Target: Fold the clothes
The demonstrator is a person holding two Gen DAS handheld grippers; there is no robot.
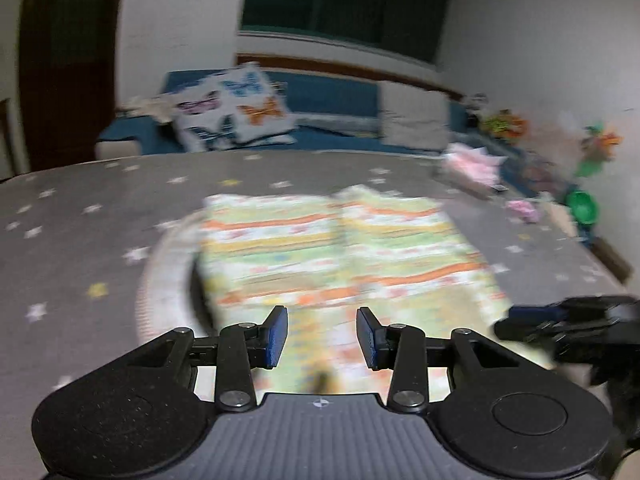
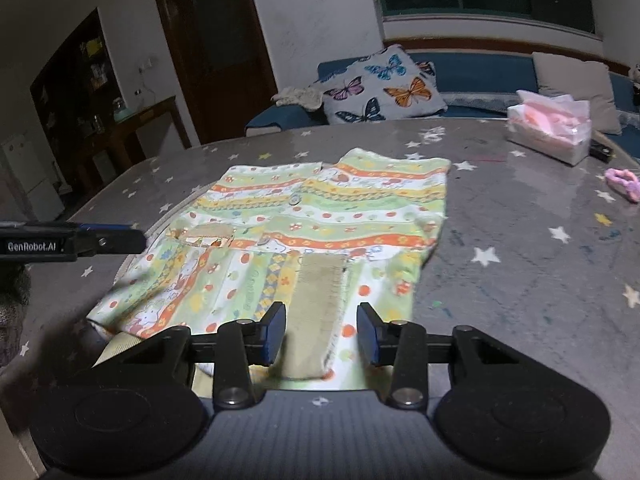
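Note:
A small green, orange and yellow patterned garment [image 2: 304, 236] lies flat on the grey star-print table [image 2: 520, 280]. It has a beige strap [image 2: 320, 300] on its near part. In the left wrist view the garment [image 1: 336, 248] is blurred. My left gripper [image 1: 322, 336] is open above the garment's near edge and holds nothing. It shows from the side at the left of the right wrist view [image 2: 108, 240]. My right gripper [image 2: 322, 334] is open over the beige strap, empty. It shows at the right of the left wrist view [image 1: 560, 324].
A pink tissue pack [image 2: 550, 130] and a pink hair tie [image 2: 624, 180] lie at the table's far right. A blue sofa [image 2: 480, 76] with a butterfly cushion [image 2: 380, 84] stands behind the table. Toys and a green bowl [image 1: 582, 206] sit at the right.

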